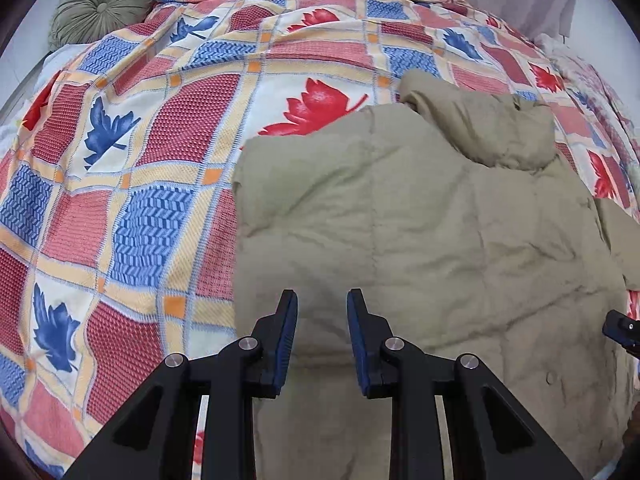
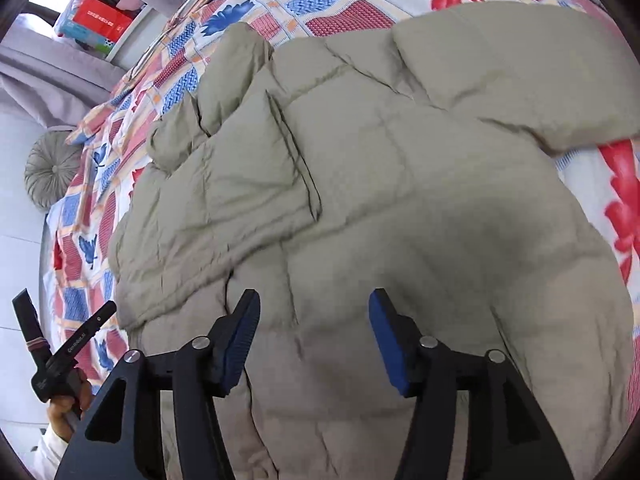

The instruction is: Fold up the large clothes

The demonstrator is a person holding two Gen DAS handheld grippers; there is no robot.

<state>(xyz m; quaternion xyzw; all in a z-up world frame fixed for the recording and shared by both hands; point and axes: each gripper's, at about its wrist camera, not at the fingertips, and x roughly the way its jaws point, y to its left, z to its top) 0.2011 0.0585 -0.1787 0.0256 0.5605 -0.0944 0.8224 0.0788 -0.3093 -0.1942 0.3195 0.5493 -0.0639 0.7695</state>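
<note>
Two empty tools over the khaki padded jacket (image 1: pixel 420 240): left tool (image 1: pixel 322 300) part-open, right tool (image 2: pixel 314 300) wide.

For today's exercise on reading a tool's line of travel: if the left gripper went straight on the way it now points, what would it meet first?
Most likely the padded khaki quilted jacket: the left gripper, jaws open and empty, points onto it. How far off cannot be told.

Leaf-patterned bed (image 1: pixel 152 184) under khaki padded jacket (image 1: pixel 400 240)
</note>
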